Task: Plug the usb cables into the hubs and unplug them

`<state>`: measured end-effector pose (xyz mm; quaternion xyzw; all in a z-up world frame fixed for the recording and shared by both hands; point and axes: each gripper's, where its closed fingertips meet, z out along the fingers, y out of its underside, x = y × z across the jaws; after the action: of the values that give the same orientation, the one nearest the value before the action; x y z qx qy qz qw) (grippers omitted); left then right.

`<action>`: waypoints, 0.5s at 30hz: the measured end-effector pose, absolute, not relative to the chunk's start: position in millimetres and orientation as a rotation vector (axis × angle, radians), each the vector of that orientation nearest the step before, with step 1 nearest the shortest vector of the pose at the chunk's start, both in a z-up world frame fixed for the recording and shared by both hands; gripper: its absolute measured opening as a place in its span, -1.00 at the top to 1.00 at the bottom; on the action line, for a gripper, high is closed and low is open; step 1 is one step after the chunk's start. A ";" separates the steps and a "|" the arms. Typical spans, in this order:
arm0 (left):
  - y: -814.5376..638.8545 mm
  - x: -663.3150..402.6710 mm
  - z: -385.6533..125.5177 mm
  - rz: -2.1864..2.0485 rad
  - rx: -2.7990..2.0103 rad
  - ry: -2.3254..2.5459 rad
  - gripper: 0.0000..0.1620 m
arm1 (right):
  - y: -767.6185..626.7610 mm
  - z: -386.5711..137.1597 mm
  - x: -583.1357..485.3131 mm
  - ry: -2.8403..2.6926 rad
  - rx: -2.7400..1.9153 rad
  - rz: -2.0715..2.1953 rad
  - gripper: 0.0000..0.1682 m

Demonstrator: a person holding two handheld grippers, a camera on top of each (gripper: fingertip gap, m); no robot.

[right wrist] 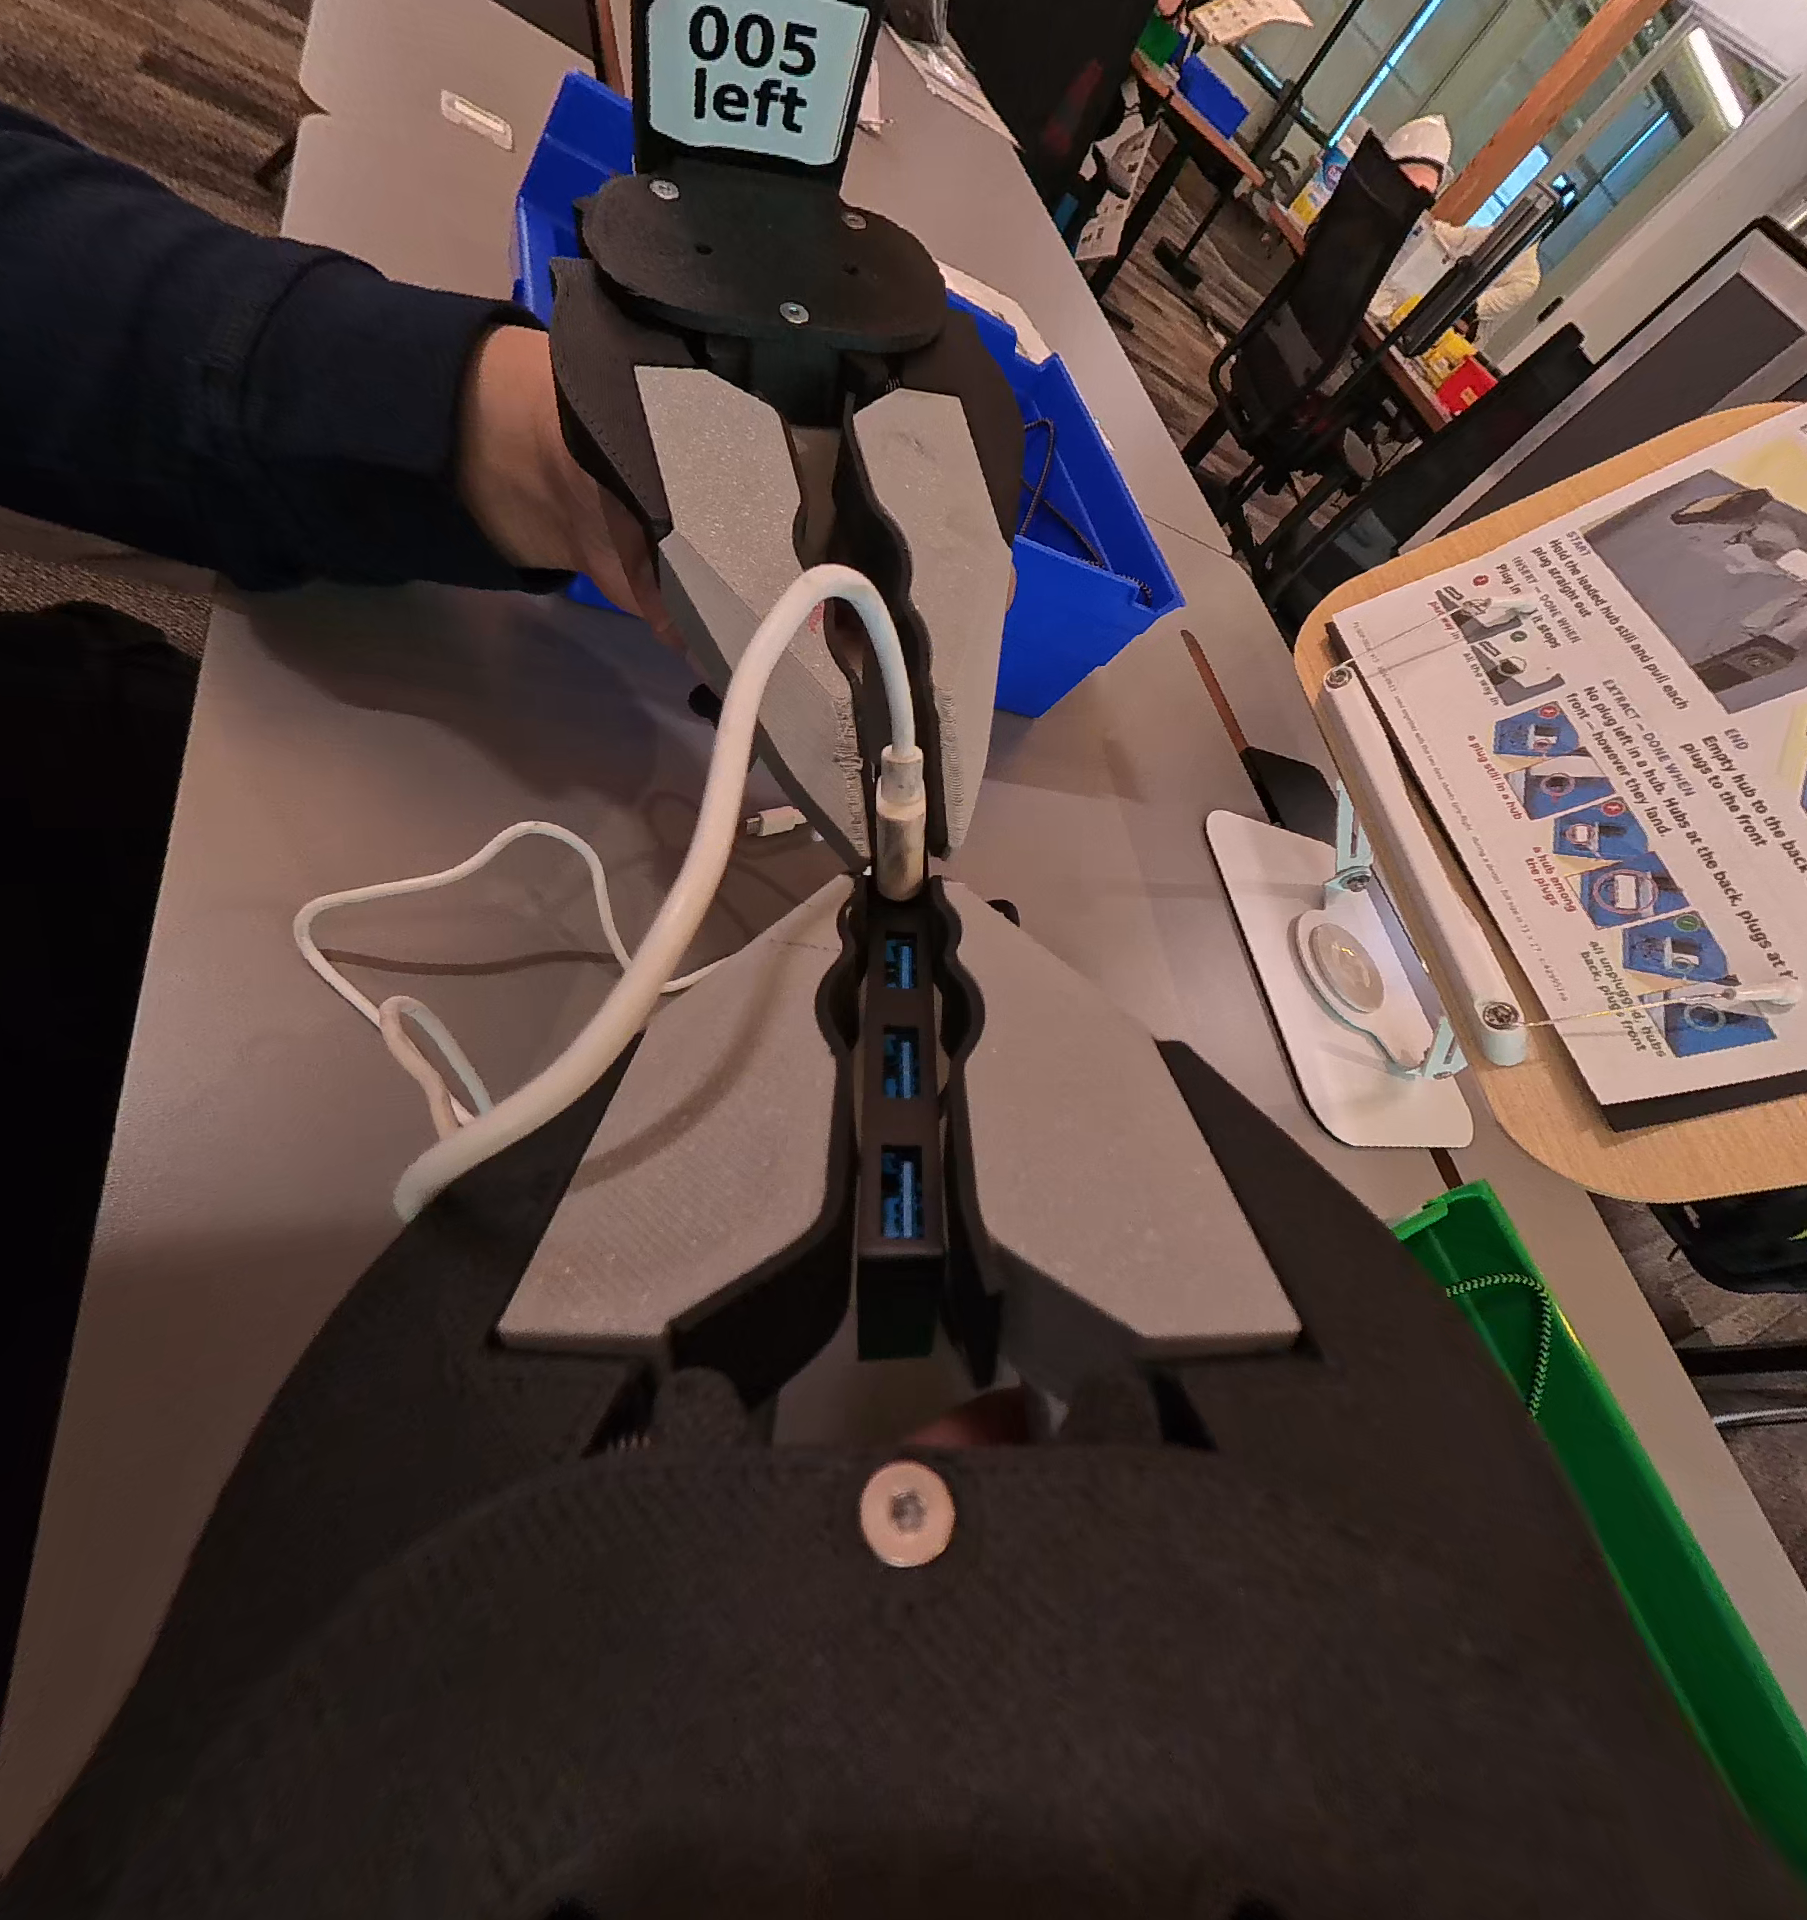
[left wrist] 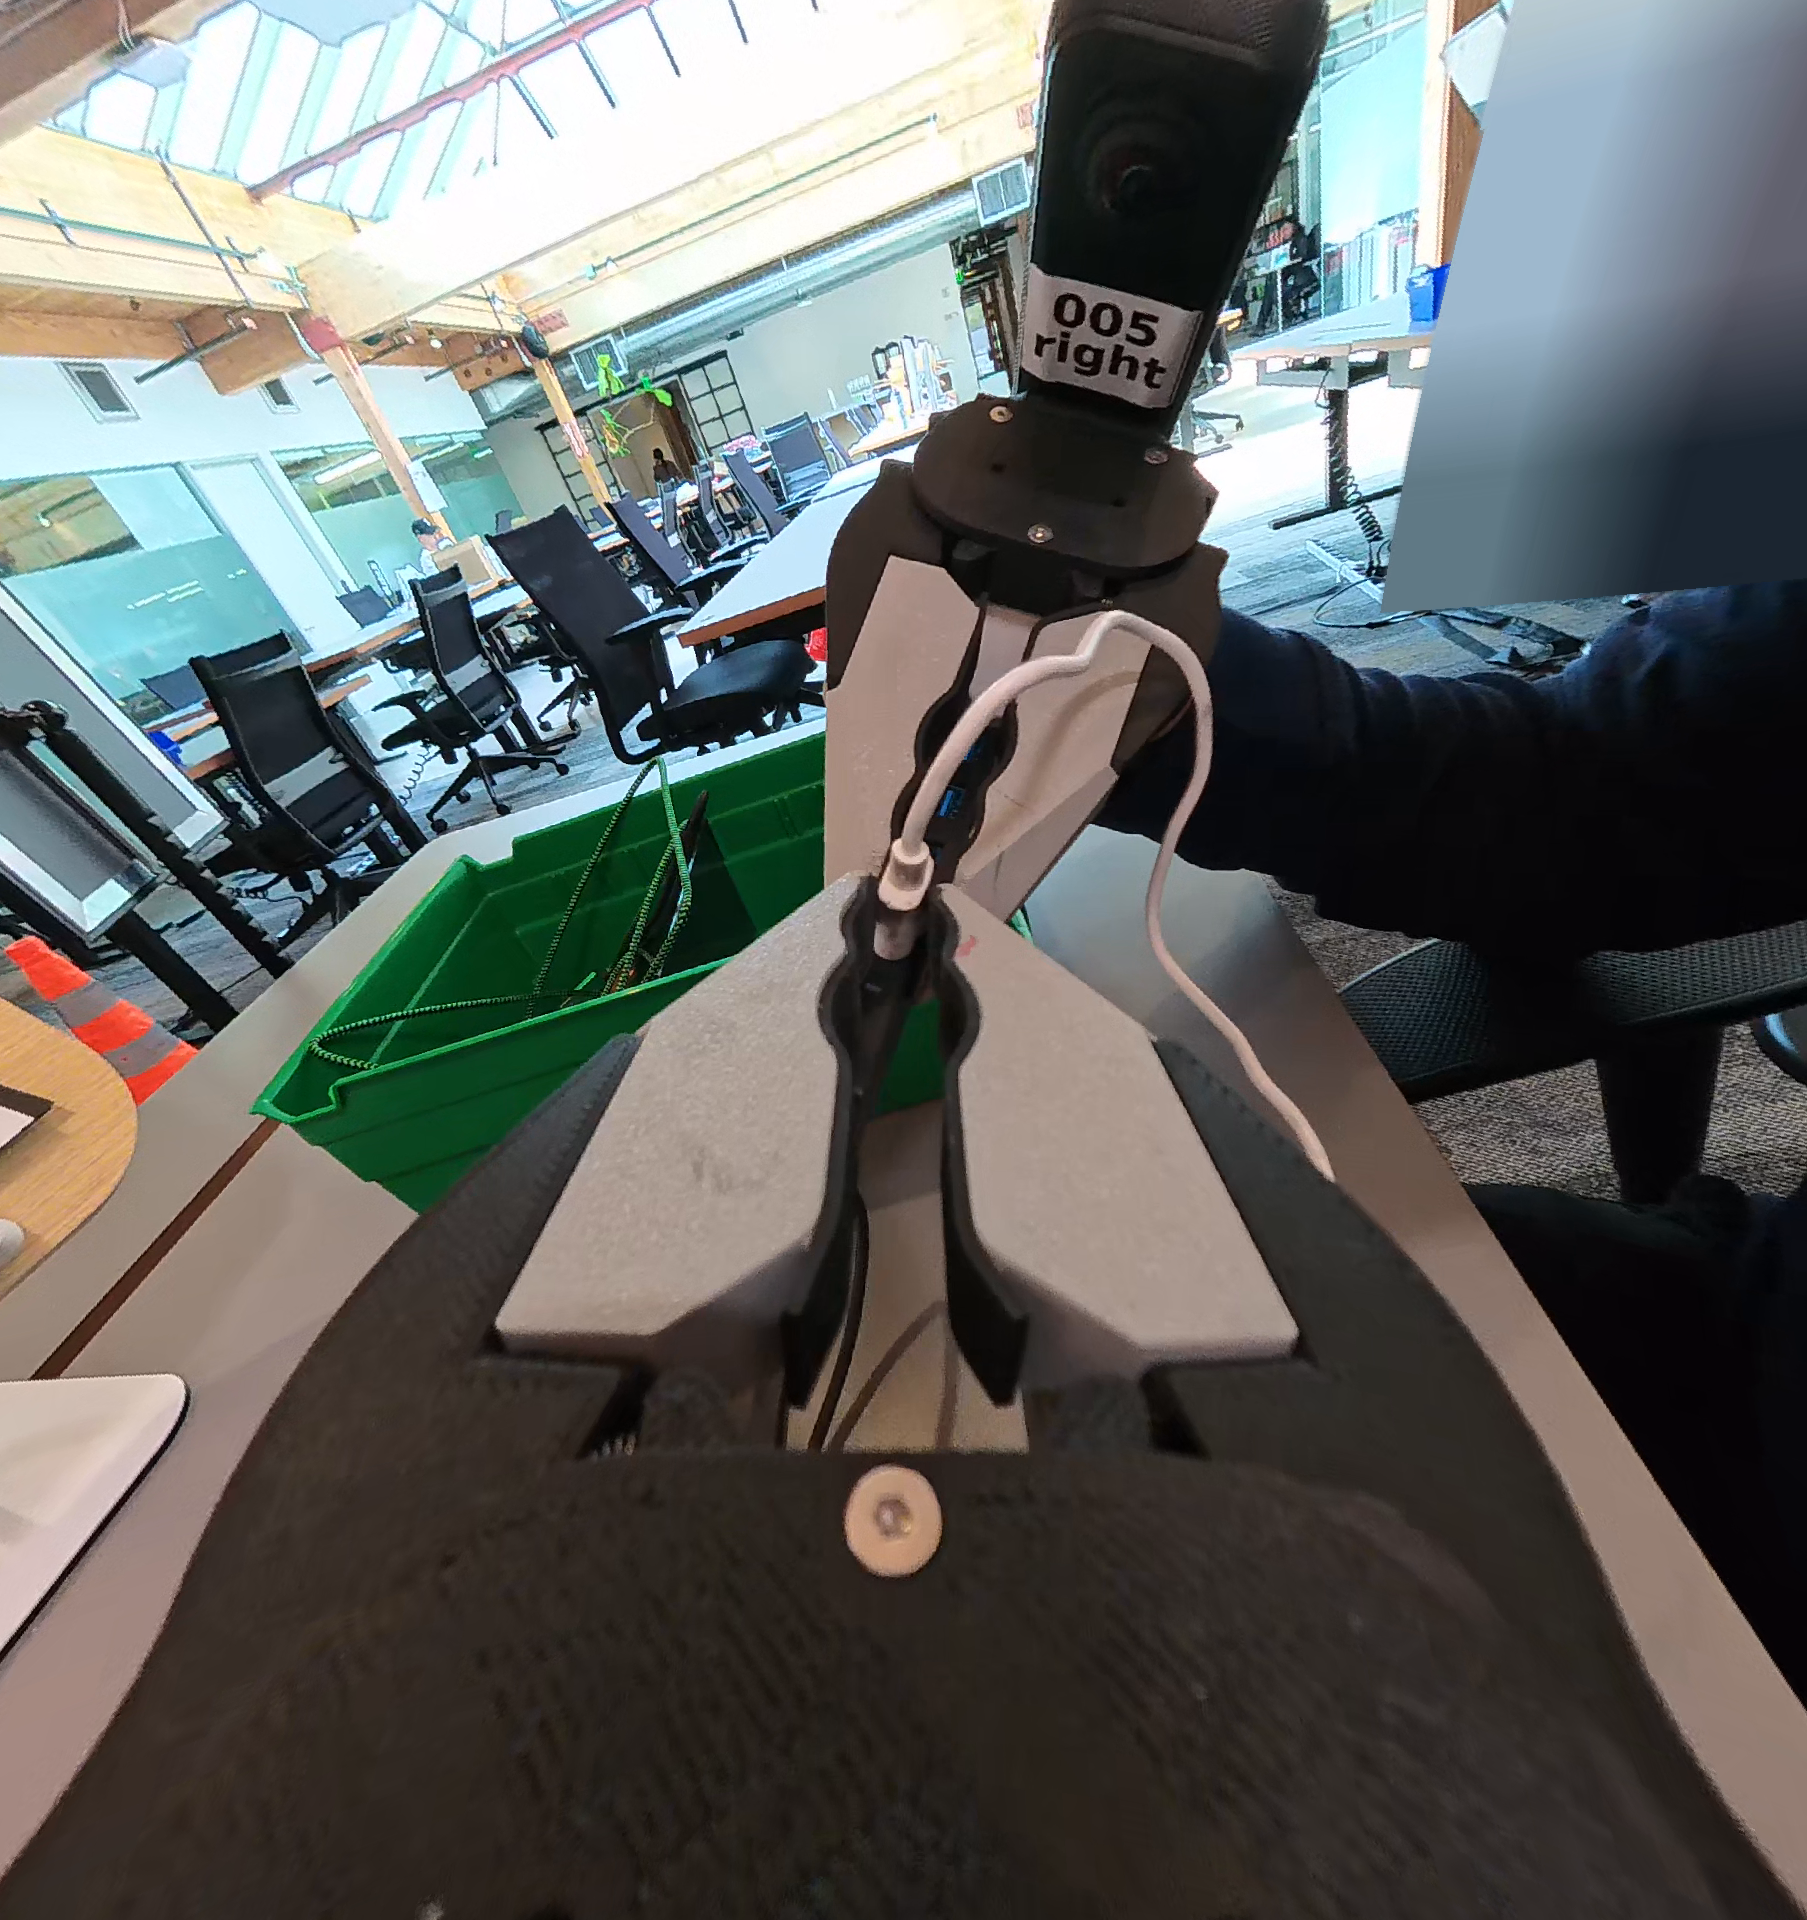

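My right gripper (right wrist: pixel 899 904) is shut on a black USB hub (right wrist: pixel 899 1101) with blue ports, held lengthwise between its fingers above the grey table (right wrist: pixel 286 727). My left gripper (left wrist: pixel 894 909) faces it tip to tip and is shut on the white USB plug (left wrist: pixel 899 883). In the right wrist view the plug (right wrist: pixel 899 821) meets the hub at its far end; I cannot tell how deep it sits. The white cable (right wrist: pixel 691 883) loops from the plug down onto the table. The hub also shows in the left wrist view (left wrist: pixel 966 795), held in the right gripper (left wrist: pixel 935 857).
A green bin (left wrist: pixel 442 1049) holding braided cables sits beyond the grippers in the left wrist view. A blue bin (right wrist: pixel 1075 592) stands behind the left gripper. A wooden board with an instruction sheet (right wrist: pixel 1657 748) and a white stand (right wrist: pixel 1335 966) are at the right. A small loose connector (right wrist: pixel 774 824) lies on the table. My left and right fingertips are right by each other.
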<state>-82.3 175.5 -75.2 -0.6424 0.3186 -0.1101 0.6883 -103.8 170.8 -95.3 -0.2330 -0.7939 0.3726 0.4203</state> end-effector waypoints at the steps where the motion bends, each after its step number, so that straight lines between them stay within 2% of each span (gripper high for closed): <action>1: 175.4 -82.1 -75.2 -0.245 -1.436 0.713 0.93 | 170.9 -95.2 -103.6 -1.989 -0.581 0.930 0.91; 15: 169.3 -78.4 -73.0 -0.233 -1.411 0.757 0.93 | 165.7 -92.6 -100.4 -1.978 -0.506 0.933 0.91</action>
<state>-78.4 169.3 -73.0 -0.6311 0.3386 -0.1043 0.6900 -100.4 165.7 -92.6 -0.2030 -0.7942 0.3746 0.4333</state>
